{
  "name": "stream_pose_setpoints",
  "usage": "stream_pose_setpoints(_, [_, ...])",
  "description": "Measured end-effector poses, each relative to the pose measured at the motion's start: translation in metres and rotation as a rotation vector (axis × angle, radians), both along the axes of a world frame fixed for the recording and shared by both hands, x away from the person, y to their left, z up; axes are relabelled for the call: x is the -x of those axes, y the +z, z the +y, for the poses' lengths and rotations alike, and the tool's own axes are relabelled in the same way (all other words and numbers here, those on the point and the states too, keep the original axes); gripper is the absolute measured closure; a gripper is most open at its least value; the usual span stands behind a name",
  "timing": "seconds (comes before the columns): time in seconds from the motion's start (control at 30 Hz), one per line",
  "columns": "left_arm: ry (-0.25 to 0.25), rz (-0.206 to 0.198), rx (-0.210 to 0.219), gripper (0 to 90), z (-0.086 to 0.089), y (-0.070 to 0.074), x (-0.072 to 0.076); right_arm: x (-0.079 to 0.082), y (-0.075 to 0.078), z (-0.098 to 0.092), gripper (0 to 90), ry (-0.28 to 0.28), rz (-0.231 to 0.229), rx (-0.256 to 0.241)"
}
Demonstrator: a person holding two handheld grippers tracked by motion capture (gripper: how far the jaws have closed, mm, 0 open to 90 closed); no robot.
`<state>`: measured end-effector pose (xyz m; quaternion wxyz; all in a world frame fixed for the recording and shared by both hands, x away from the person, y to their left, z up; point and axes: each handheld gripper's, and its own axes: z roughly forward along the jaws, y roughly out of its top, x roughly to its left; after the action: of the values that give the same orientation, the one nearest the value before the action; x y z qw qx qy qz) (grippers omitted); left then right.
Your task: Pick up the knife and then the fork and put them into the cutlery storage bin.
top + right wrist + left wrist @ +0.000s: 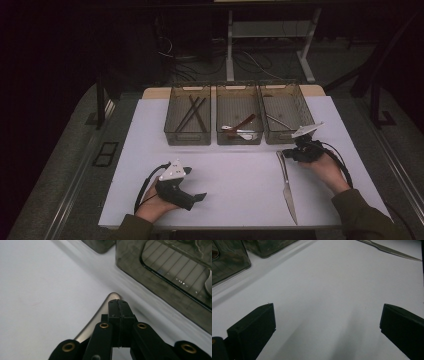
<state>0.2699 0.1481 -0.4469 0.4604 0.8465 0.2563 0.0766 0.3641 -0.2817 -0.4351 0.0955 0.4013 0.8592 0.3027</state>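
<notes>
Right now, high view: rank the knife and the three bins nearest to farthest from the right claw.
1. Silver table knife, handle end at the right claw.
2. Right smoky clear plastic bin, just behind.
3. Middle bin, further left.
4. Left bin, holding dark chopsticks, farthest.

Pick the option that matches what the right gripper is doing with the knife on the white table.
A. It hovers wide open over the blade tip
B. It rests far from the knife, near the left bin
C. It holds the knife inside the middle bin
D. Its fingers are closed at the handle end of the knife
D: the right gripper has its fingers pressed together at the rounded handle end of the knife, which lies flat on the table in front of the bins.
</notes>
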Motion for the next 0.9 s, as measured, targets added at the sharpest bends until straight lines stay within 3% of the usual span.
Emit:
stream_pose_setpoints(0.2, [0.001, 0.0, 0.001, 0.0, 0.0, 0.0, 0.0, -0.006, -0.006, 0.001, 89.2, -0.017, -0.007, 0.016])
stream_pose_setpoints(0.43, [0.0, 0.001, 0.002, 0.0, 0.0, 0.0, 0.0, -0.008, -0.007, 0.005, 89.3, -0.017, 0.002, 0.0])
stream_pose_setpoints(0.9, [-0.002, 0.002, 0.002, 0.0, 0.0, 0.0, 0.0, -0.008, -0.007, 0.027, 89.3, 0.049, 0.014, -0.01])
